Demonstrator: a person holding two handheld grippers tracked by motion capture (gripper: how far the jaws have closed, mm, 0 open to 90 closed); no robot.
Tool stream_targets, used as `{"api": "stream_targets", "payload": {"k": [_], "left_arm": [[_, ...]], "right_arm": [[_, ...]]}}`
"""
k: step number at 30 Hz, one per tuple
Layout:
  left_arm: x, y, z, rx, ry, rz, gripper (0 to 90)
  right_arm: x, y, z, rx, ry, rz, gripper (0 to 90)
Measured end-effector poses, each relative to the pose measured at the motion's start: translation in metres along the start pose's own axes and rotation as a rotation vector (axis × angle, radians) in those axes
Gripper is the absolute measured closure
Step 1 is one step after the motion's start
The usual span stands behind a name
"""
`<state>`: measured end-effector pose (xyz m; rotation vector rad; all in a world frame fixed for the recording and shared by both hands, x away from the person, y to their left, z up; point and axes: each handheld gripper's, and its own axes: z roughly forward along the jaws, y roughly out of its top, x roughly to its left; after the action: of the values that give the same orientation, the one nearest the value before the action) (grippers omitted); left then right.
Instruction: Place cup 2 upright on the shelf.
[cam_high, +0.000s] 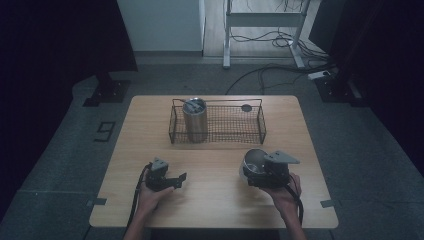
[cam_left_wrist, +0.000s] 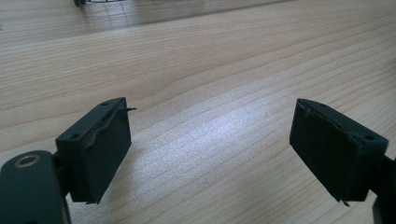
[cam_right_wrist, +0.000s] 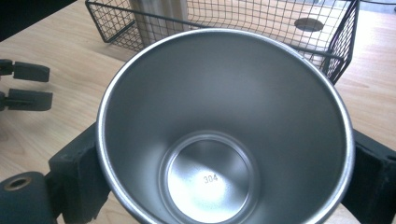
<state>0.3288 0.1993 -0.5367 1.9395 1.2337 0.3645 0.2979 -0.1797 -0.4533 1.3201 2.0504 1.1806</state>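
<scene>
While our right claw (cam_high: 256, 172) grips the steel cup (cam_right_wrist: 224, 130) by its walls, mouth tilted toward us, the wire basket (cam_high: 218, 137) lies straight ahead across the table (cam_high: 210, 200); our left claw (cam_high: 176, 180) stands partly open, empty.

Steel cup (cam_right_wrist: 224, 126) was silver, brushed, with "304" stamped in dark digits at its bottom. Wire basket (cam_high: 218, 136) was black mesh, with a silver tumbler (cam_high: 195, 120) and a dark round disc (cam_high: 246, 107) in it. Table (cam_high: 215, 200) was pale wood grain. Both grippers' pads (cam_left_wrist: 105, 149) were matte black.
</scene>
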Motion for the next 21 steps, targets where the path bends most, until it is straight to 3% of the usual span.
{"api": "stream_targets", "payload": {"k": [7, 21], "left_arm": [[0.001, 0.0, -0.002, -0.002, 0.001, -0.003, 12.9], [-0.001, 0.0, -0.002, 0.014, -0.018, 0.003, 12.9]], "right_arm": [[-0.003, 0.011, 0.002, 0.003, -0.001, -0.004, 7.1], [-0.012, 0.02, 0.015, 0.016, 0.001, 0.033, 7.1]]}}
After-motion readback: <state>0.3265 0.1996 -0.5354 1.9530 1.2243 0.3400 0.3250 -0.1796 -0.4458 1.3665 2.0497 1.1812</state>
